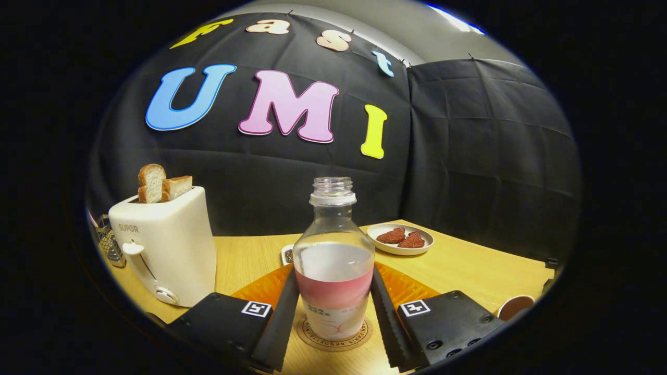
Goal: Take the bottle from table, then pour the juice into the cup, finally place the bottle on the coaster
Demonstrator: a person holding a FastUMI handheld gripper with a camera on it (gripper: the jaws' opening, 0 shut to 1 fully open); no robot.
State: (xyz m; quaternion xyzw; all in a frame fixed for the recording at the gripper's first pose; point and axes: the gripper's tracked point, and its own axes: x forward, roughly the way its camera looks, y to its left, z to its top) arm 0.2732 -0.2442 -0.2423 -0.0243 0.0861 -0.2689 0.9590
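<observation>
Bottle [333, 260]: uncapped, part-full, stood upright on the coaster [335, 333].
Gripper [333, 307]: fingers flank the bottle; contact cannot be told.
Handling: judged light, smooth, spillable; best held mid-body.

Clear glossy plastic bottle [333, 260] stands on a matt cork-like coaster [335, 336]; behind it, smooth pale wood-grain bench [469, 271], glossy white plastic toaster [167, 245], matt creased cloth wall [490, 156].

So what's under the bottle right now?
The bottle stands on a round coaster, between the gripper fingers. Only the coaster's printed rim shows; its middle is covered by the bottle's base.
</observation>
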